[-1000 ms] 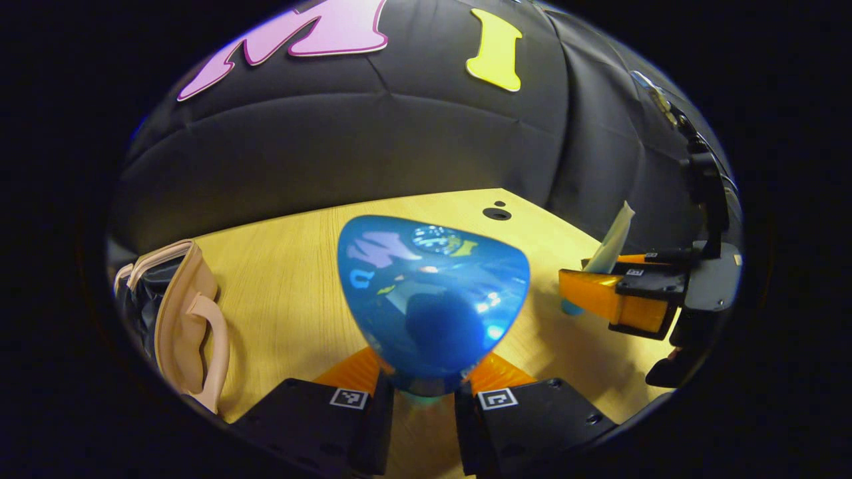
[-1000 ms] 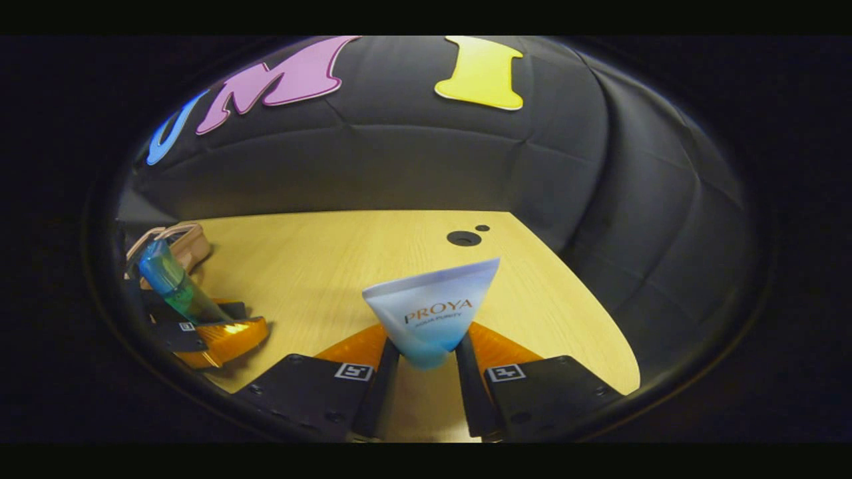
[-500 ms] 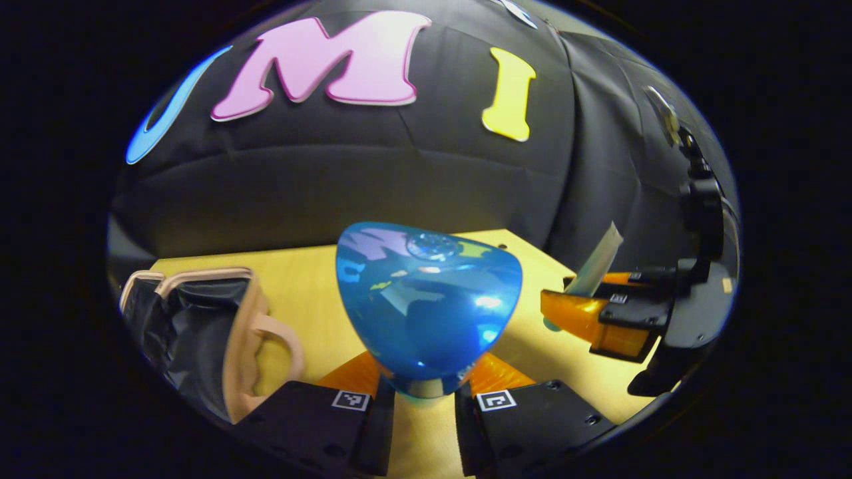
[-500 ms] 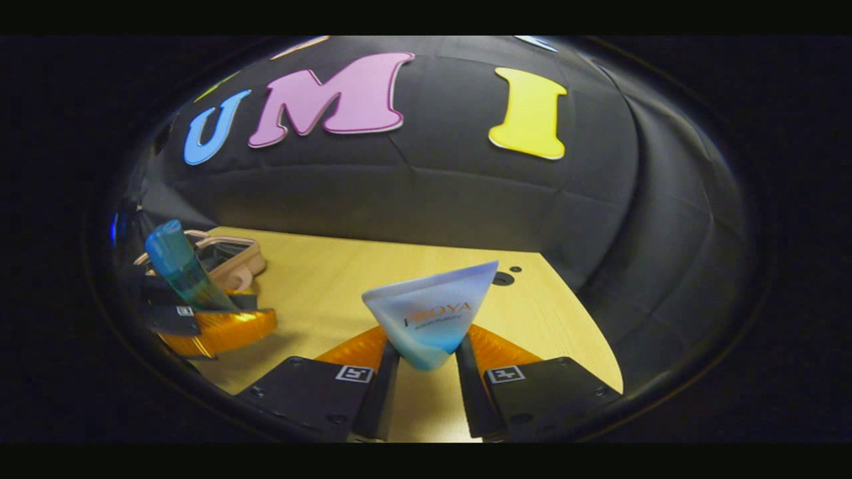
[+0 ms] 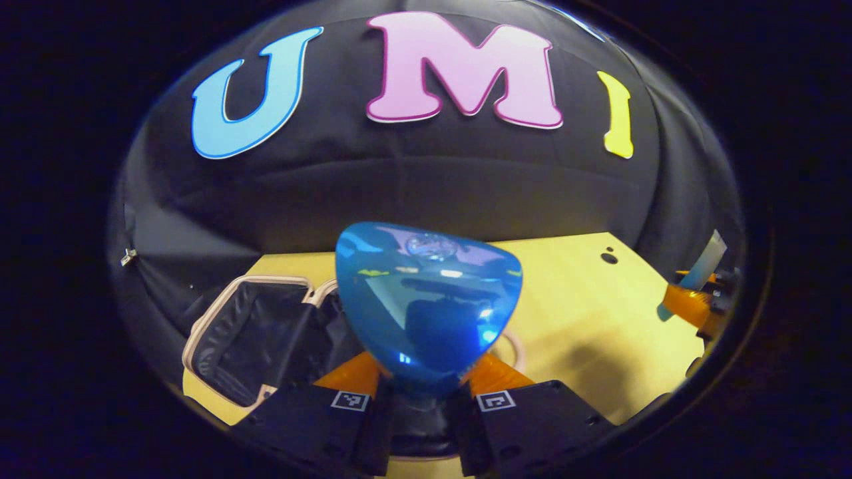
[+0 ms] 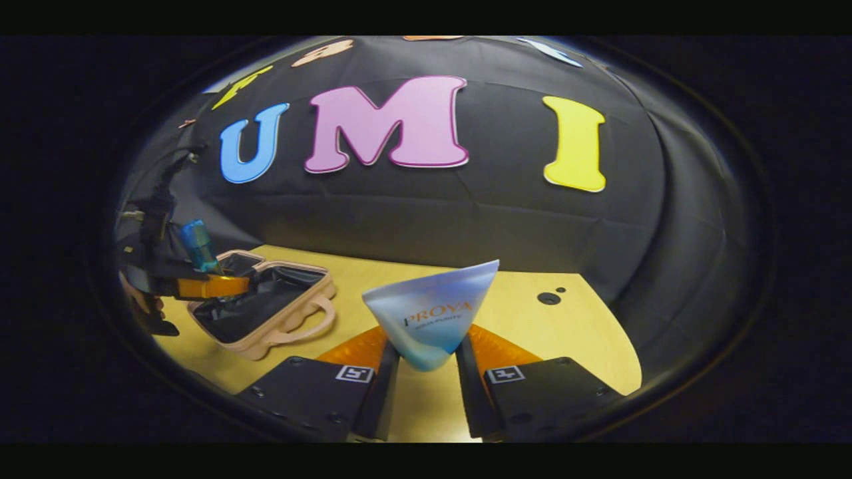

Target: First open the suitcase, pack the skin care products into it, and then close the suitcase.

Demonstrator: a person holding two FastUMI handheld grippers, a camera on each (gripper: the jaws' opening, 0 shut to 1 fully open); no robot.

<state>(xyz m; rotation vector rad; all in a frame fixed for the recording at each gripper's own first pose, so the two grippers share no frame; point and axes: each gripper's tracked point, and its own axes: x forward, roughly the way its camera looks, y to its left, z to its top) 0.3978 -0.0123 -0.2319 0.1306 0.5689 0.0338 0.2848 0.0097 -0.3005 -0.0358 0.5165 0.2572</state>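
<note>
My left gripper (image 5: pixel 422 392) is shut on a glossy blue bottle (image 5: pixel 428 303) that rises in front of its camera. Just behind and below the bottle lies the open beige suitcase (image 5: pixel 247 332) with its black lining showing. In the right gripper view, the same suitcase (image 6: pixel 266 309) lies at the left with the left gripper (image 6: pixel 203 286) and blue bottle (image 6: pixel 198 245) over it. My right gripper (image 6: pixel 426 366) is shut on a white-and-blue tube (image 6: pixel 431 313), held above the wooden table (image 6: pixel 532 332).
The table (image 5: pixel 586 313) has two small dark holes (image 5: pixel 608 256) near its far right corner. The black cloth wall closes off the back and right side. The right gripper with its tube (image 5: pixel 699 276) shows at the far right of the left gripper view.
Both grippers have swung left with their items. The left gripper and blue bottle now hang over the open suitcase; the suitcase has come further into both views.
</note>
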